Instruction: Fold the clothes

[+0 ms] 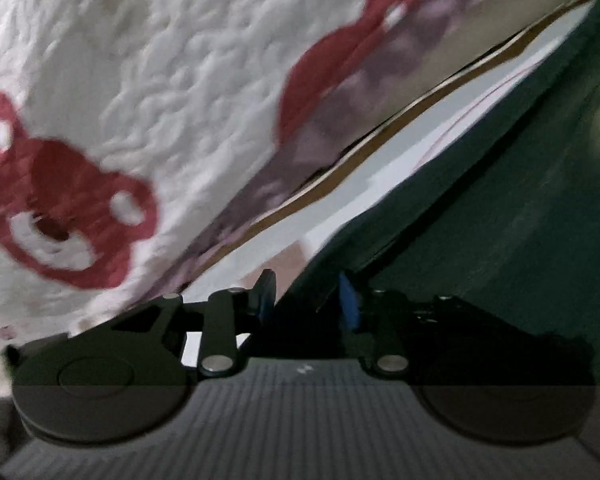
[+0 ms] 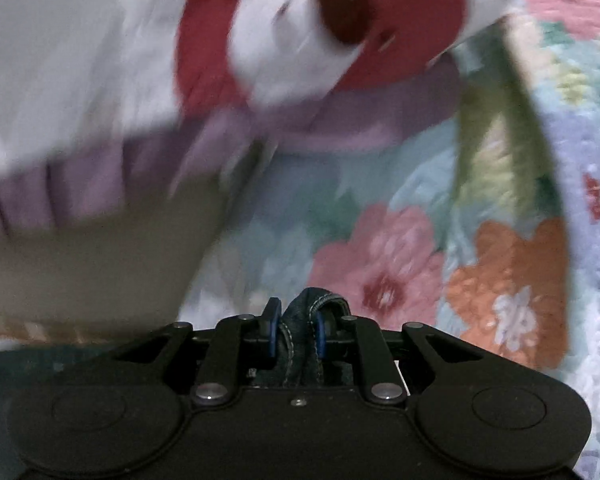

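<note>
Starting with the left wrist view: your left gripper stands with its jaws partly apart, and dark green cloth crosses the gap. Whether the pads press it, the blur leaves unclear. If they do not, that edge could slide free as you move. The white bear-print quilt lies close alongside.

In the right wrist view, your right gripper is clamped on a stitched denim edge, held above the floral quilt. The bite looks narrow; a quick pull could strip the seam out and spoil the fold.
</note>
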Demonstrator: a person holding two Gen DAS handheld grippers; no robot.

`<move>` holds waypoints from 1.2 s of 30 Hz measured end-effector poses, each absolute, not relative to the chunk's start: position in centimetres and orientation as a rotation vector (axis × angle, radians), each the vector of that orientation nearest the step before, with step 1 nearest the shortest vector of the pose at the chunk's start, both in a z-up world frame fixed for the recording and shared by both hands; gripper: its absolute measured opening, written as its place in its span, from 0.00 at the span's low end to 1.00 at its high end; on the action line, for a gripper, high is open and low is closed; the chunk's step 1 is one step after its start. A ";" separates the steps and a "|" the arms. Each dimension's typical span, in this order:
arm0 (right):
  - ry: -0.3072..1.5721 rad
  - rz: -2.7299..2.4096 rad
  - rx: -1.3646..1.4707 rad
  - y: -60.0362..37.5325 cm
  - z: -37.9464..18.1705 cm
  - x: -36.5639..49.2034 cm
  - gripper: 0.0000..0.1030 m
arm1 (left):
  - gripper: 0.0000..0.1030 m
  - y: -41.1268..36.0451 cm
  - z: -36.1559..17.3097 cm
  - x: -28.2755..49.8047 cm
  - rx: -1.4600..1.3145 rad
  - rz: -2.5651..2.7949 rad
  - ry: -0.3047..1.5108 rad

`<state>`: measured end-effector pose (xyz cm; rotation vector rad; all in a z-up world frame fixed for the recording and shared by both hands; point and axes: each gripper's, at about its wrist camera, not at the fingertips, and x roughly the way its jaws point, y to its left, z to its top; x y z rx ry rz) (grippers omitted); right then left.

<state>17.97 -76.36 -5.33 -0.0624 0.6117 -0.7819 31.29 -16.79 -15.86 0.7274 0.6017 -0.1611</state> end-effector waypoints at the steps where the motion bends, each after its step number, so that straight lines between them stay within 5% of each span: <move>1: 0.646 -0.776 -0.076 -76.4 -5.9 18.3 0.19 | 0.31 -15.5 -16.0 31.3 0.714 -0.130 0.598; 8: 0.679 -0.679 -0.212 -75.5 -4.4 19.4 0.20 | 0.30 -6.3 -11.6 30.5 0.525 0.078 0.624; 14: 0.807 -0.696 -0.175 -75.8 -6.5 19.2 0.23 | 0.48 0.3 -9.9 25.4 0.205 0.083 0.678; 16: 0.826 -0.733 -0.166 -76.6 -7.6 18.7 0.41 | 0.50 0.9 -10.6 23.9 0.184 0.076 0.728; 19: 0.817 -0.818 -0.160 -77.2 -8.0 17.6 0.49 | 0.55 1.6 -12.0 22.4 0.163 0.106 0.787; 30: 0.804 -0.882 0.278 -80.9 -10.5 12.5 0.54 | 0.63 1.5 -11.8 26.9 0.218 0.070 0.715; 31: 0.809 -0.885 0.318 -81.0 -10.9 12.0 0.54 | 0.72 1.4 -11.5 27.7 0.243 0.063 0.714; 36: 0.881 -0.851 0.354 -81.0 -12.8 11.2 0.60 | 0.73 -0.8 -14.5 29.9 0.631 -0.033 0.728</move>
